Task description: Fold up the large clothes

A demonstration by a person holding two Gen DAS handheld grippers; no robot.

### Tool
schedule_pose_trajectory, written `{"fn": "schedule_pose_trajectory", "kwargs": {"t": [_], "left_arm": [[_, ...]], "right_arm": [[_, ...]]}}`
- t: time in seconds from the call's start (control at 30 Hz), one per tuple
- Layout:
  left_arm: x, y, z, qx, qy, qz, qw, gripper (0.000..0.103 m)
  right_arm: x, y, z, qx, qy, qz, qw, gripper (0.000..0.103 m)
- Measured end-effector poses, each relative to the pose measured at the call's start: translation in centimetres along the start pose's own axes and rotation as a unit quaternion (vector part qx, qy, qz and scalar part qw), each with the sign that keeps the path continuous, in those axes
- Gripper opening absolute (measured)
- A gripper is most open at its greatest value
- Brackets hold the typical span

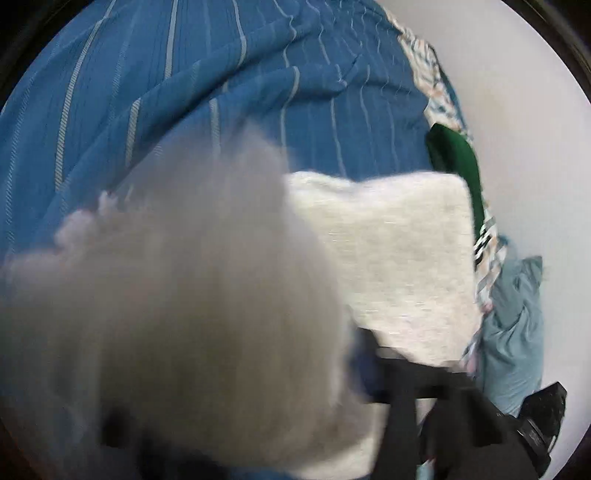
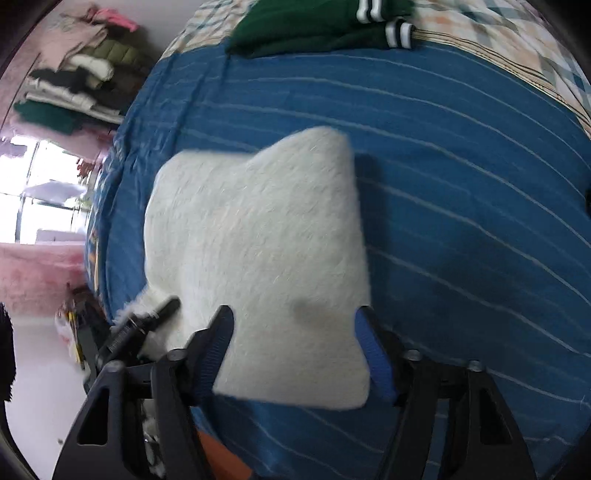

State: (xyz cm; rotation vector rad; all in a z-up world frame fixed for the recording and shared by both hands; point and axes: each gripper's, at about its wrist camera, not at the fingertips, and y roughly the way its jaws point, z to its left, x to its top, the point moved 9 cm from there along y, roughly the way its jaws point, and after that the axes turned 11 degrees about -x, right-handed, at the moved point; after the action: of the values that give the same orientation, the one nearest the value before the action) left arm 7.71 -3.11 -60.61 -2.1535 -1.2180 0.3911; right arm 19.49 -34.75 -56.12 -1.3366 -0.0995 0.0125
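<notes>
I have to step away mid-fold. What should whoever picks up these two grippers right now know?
Right gripper: fingers spread wide to either side of the white fuzzy garment; not clamped.
Left gripper: its own view is filled with blurred white fuzz, so its state cannot be told.
The white garment lies on the blue striped bedspread, already a compact folded block. A folded green garment sits at the far edge.
Left: check the left grip, finish or set aside the white one, then take the next item.
</notes>
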Motion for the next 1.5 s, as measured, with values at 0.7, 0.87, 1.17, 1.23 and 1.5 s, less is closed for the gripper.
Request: {"fn": "schedule_pose_trajectory", "kwargs": {"t": [0.7, 0.87, 1.17, 1.23, 1.5], "left_arm": [[-1.8, -7.6, -1.2, 0.079, 0.106, 0.002, 0.9913, 0.054], [-2.5, -11.2, -0.2, 0.163, 0.165, -0.016, 0.9725, 0.086], [-3.3, -10.4, 2.7, 0.192, 0.125, -0.010, 0.9734, 0.086], [-3.3, -9.8, 2.4, 0.203, 0.126, -0.018, 0.9709, 0.086], [-1.9, -5.7, 2.6, 0.106, 0.028, -0.035, 0.9933, 0.086]], "right_arm": [[7.6, 6.9, 5.4, -0.073, -0.102, 0.079, 0.989, 0.029], [1.4, 4.0, 5.6, -0.002, -0.110, 0.138, 0.984, 0.030], [-1.9, 9.8, 7.2, -0.093, -0.174, 0.176, 0.964, 0.032], [-1.2, 7.4, 6.7, -0.047, -0.161, 0.157, 0.973, 0.052], [2.1, 5.7, -2.1, 0.052, -0.062, 0.082, 0.993, 0.076]]}}
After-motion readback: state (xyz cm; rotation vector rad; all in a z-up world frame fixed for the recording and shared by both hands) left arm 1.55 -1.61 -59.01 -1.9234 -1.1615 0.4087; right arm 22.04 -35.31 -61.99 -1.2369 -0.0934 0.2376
